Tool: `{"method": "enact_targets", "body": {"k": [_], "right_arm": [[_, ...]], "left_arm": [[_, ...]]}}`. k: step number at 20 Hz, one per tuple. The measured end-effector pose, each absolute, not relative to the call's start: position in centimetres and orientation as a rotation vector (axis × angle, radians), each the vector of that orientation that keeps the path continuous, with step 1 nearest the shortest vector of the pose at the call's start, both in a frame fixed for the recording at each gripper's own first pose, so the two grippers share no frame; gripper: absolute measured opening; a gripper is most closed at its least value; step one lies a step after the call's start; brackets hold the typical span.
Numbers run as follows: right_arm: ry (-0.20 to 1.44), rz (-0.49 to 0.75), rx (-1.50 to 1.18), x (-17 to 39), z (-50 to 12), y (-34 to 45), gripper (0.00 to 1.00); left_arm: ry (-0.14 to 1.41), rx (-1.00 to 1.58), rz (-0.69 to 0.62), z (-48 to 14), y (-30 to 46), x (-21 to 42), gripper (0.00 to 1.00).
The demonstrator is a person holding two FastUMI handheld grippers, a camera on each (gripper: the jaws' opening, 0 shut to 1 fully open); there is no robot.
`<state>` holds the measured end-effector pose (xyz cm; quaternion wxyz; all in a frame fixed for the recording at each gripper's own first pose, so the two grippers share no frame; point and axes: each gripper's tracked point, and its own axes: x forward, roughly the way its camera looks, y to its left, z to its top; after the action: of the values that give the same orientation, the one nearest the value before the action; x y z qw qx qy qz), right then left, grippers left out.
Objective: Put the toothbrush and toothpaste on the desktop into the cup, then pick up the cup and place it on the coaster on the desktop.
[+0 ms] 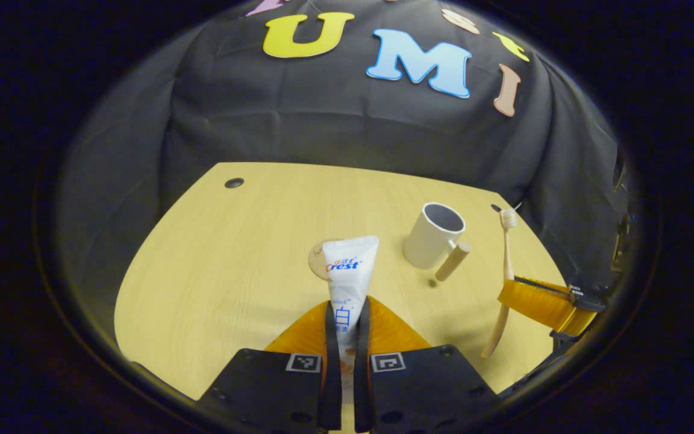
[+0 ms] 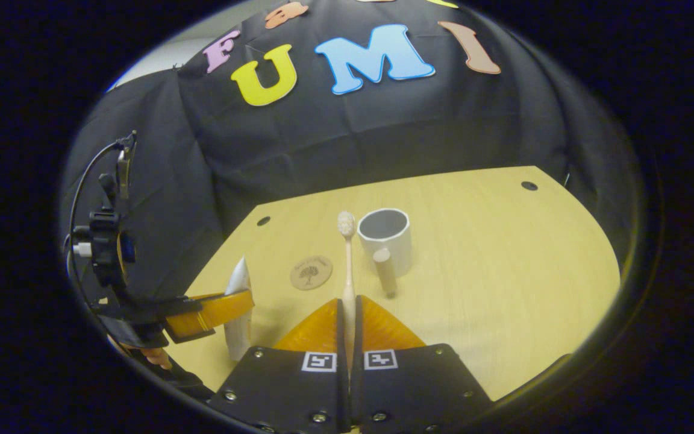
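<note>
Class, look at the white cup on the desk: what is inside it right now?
The cup shows a dark, bare inner wall; its bottom is hidden by the rim. The toothbrush and toothpaste are outside, each clamped in a tool.

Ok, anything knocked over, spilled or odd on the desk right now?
Nothing stands out. The cup stands upright and empty beside the coaster; the left gripper holds the toothpaste, the right gripper the toothbrush.

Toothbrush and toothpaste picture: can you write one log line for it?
left claw: shut on toothpaste | right claw: shut on toothbrush | both lifted | cup: empty, on desktop | coaster: bare
</note>
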<state>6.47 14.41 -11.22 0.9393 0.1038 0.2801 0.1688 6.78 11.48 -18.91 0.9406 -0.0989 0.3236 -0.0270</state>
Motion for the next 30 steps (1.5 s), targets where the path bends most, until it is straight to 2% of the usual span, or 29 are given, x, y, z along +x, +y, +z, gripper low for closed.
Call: {"method": "enact_targets", "body": {"k": [16,22,30], "right_arm": [[0.205,0.309,0.182,21.0,-4.0,15.0,0.02],[0.215,0.258,0.064,25.1,-7.3,14.5,0.03],[0.296,0.254,-0.054,25.8,-11.6,14.5,0.05]], "left_arm": [[0.474,-0.216,-0.038,-13.2,12.2,11.0,0.16],[0.456,-0.232,-0.001,-12.4,13.1,10.6,0.16],[0.451,-0.234,0.002,-12.3,12.6,10.6,0.16]]}}
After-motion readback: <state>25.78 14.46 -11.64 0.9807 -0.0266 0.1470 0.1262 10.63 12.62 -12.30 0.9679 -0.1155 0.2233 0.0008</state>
